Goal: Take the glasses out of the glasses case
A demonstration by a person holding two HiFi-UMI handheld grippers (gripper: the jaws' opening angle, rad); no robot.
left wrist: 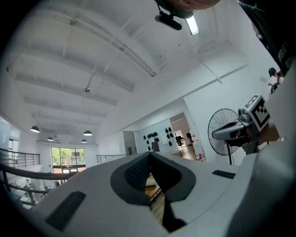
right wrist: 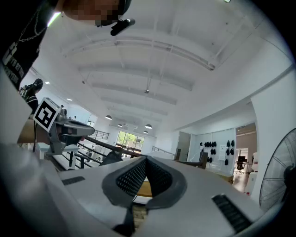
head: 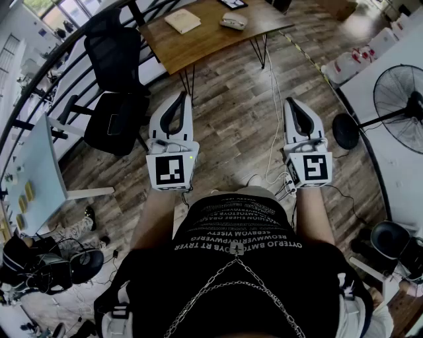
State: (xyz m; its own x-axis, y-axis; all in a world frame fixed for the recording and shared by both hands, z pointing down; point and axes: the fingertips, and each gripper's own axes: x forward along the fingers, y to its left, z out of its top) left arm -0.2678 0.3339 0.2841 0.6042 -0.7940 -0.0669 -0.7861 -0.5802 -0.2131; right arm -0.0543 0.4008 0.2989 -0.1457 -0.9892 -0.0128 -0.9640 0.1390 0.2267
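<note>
A pale oblong glasses case [head: 233, 21] lies shut on the wooden table [head: 198, 43] at the far end of the head view; no glasses show. Both grippers are held level at waist height over the floor, well short of the table. My left gripper [head: 183, 96] [left wrist: 149, 154] has its jaws closed tip to tip with nothing between them. My right gripper [head: 291, 101] [right wrist: 145, 159] is likewise shut and empty. Each gripper view looks up at the ceiling and catches the other gripper off to one side.
On the table also lie a beige book [head: 182, 21] and a dark tablet [head: 232, 3]. A black office chair [head: 112, 99] stands left of it, a white desk [head: 39, 165] further left. A floor fan [head: 396, 99] and trailing cables [head: 274, 119] are on the right.
</note>
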